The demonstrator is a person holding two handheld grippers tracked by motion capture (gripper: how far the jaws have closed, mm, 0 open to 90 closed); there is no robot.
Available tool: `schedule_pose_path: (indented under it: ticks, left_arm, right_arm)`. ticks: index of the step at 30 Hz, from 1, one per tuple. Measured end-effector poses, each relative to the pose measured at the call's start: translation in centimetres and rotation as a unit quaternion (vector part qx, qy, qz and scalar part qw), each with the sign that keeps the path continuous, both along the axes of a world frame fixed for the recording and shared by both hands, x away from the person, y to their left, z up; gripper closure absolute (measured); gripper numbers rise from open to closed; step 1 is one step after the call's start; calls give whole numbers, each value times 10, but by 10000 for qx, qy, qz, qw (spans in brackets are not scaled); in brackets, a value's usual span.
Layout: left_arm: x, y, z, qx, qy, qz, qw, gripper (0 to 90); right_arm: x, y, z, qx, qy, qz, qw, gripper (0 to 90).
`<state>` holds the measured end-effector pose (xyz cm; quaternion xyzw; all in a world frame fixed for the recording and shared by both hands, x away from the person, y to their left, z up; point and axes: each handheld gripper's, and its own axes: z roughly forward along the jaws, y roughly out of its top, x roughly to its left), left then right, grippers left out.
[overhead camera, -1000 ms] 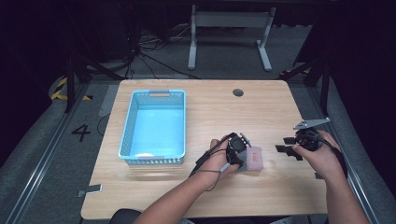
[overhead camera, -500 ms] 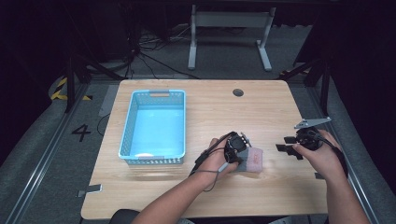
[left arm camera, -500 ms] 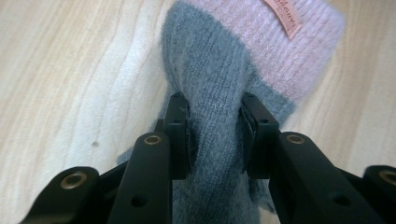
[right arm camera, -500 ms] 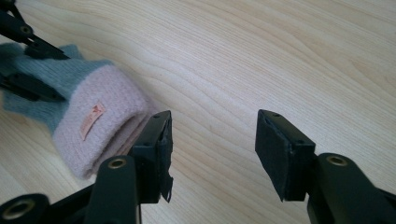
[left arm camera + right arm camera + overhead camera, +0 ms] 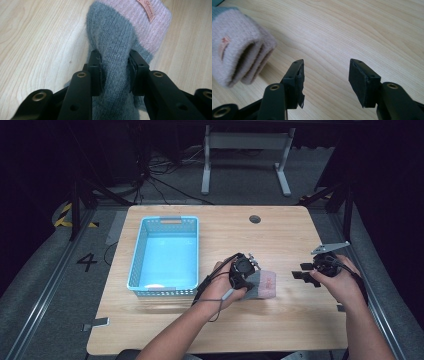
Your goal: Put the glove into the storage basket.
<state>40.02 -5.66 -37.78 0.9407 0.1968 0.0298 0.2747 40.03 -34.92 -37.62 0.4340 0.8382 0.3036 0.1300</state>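
A folded grey and pink sock (image 5: 266, 284) lies on the wooden table (image 5: 280, 330), right of centre. My left gripper (image 5: 251, 279) grips its grey end. In the left gripper view the jaws have just been closing, and both pads now press the grey knit (image 5: 116, 37), bunching it between them at my left gripper (image 5: 115, 68). The pink cuff with a small label points away. My right gripper (image 5: 301, 275) is held to the right of the sock, apart from it. It stands open (image 5: 325, 75) over bare wood, with the pink end of the sock (image 5: 239, 52) to its left.
A light blue plastic basket (image 5: 165, 221) stands on the left half of the table, its near wall close to my left forearm. A round cable hole (image 5: 255, 219) sits at the far edge. Dark floor, cables and a grey frame lie beyond the table.
My left gripper has closed on the sock's grey end and risen a little, lifting that end. The right hand has stayed where it was.
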Motion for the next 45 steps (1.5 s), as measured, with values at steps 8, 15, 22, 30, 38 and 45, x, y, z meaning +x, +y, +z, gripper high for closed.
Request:
schedule_pose_path:
  ticks: [8,15,22,30,38,45]
  left_arm:
    - [1,28,17,-138,-65,234,9996,683]
    - [1,50,29,-257,-124,412,9987,683]
    - [3,71,41,-361,-177,580,9975,682]
    - [13,105,59,-387,-319,843,9952,682]
    - [23,129,64,-467,-369,976,9935,680]
    - [29,143,66,-544,-409,1034,9923,679]
  right_arm:
    - [9,8,1,13,1,115,9999,469]
    - [19,16,1,38,2,233,9997,468]
    - [27,23,0,43,29,333,9994,467]
    - [31,27,-1,55,54,386,9992,467]
    - [28,24,-1,64,64,339,9994,465]
    - [25,22,-3,59,89,300,9995,461]
